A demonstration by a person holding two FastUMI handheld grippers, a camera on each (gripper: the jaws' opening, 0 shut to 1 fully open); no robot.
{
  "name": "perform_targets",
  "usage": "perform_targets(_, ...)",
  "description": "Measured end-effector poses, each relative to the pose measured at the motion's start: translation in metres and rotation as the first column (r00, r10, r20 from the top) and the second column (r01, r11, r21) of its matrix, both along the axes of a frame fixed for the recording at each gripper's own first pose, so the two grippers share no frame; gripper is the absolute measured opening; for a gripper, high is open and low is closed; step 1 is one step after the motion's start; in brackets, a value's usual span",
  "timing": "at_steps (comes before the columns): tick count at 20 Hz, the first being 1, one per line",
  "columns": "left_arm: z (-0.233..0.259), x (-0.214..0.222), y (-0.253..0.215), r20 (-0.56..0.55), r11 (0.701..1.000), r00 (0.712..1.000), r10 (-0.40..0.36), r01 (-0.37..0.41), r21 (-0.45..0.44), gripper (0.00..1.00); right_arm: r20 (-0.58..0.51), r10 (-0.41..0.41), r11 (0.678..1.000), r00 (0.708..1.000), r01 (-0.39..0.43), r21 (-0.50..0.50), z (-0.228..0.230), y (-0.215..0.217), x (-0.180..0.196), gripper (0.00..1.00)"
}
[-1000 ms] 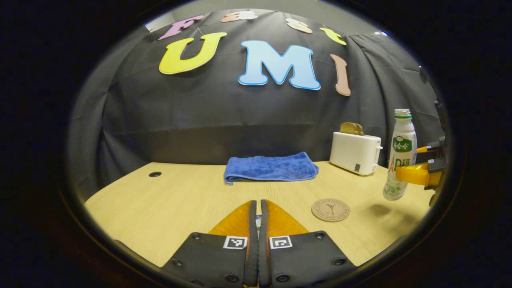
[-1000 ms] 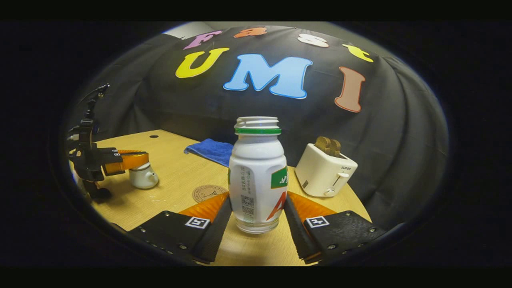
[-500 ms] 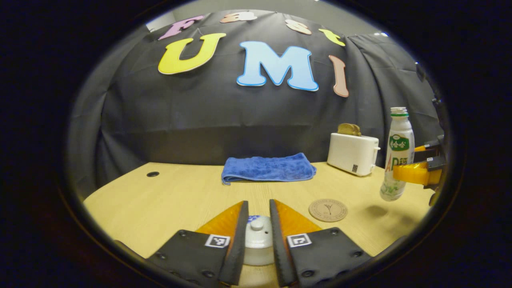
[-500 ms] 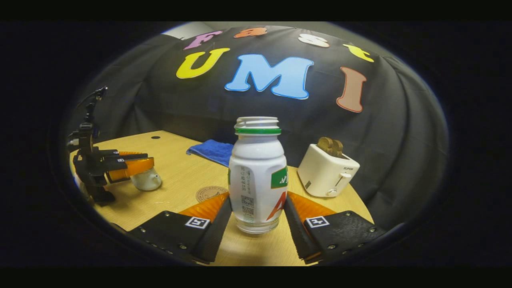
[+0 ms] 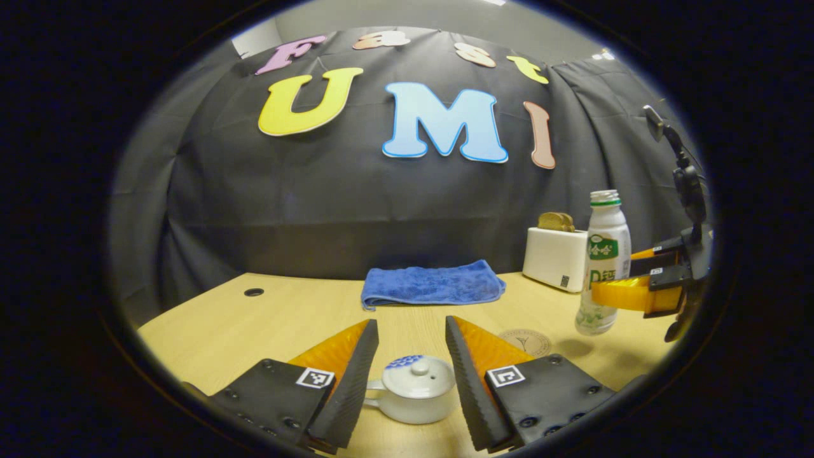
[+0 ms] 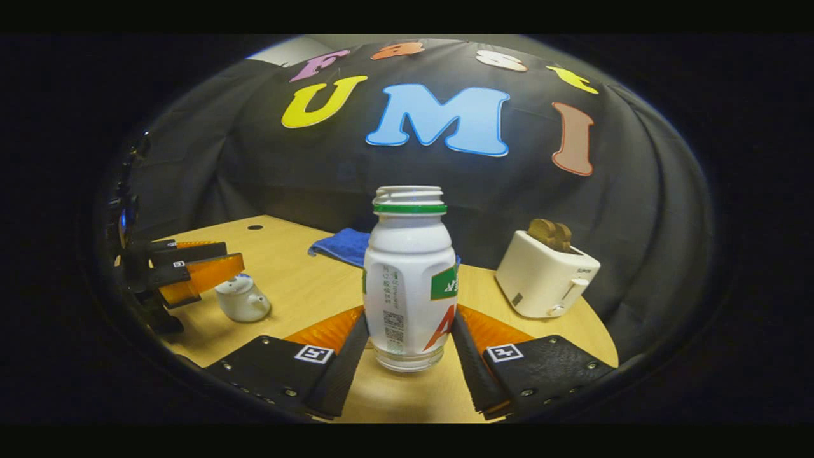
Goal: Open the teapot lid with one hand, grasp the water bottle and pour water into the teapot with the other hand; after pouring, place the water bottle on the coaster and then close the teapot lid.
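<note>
Left gripper view: the left gripper point(image 5: 412, 356) is spread wide, empty, with the lidded teapot point(image 5: 413, 397) on the desk point(image 5: 292, 318) between its fingers. Right gripper point(image 6: 410, 331) clamps the uncapped bottle point(image 6: 409, 280) above the desk; the coaster point(image 5: 531, 340) lies nearby.

Folded blue towel point(image 5: 434, 285) lying flat at far edge of tabletop point(image 5: 292, 318), mid-span. White toaster point(image 5: 554, 250) upright near far right corner, bread slices point(image 5: 556, 221) seated in slots. Small round hole point(image 5: 254, 292) toward far left corner.
</note>
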State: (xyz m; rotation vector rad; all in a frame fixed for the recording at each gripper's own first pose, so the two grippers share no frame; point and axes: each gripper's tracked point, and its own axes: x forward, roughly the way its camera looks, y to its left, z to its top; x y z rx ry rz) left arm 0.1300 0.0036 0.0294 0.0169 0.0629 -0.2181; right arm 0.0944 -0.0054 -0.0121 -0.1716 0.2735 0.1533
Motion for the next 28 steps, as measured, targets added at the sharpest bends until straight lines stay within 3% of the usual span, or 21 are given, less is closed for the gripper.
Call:
perform_targets(9, 0.01, -0.003, 0.013, 0.026, 0.999, 1.0, 0.015, -0.014, -0.042, 0.76, -0.064, 0.012, 0.997, 0.998, -0.008, 0.072, -0.032, 0.042, 0.05, 0.72)
perform_targets(21, 0.006, -0.001, 0.011, 0.011, 0.998, 1.0, 0.009, -0.008, -0.057, 0.77, -0.071, -0.007, 0.992, 0.997, 0.016, 0.122, -0.04, 0.042, 0.059, 0.73)
perform_targets(24, 0.004, -0.001, 0.01, 0.007, 0.998, 1.0, 0.007, -0.007, -0.057, 0.77, -0.087, -0.002, 0.992, 0.996, 0.012, 0.123, -0.044, 0.042, 0.057, 0.75)
perform_targets(28, 0.002, 0.0, 0.009, -0.001, 0.998, 1.0, 0.004, -0.004, -0.055, 0.77, -0.089, 0.007, 0.99, 0.996, 0.005, 0.138, -0.044, 0.042, 0.052, 0.92)
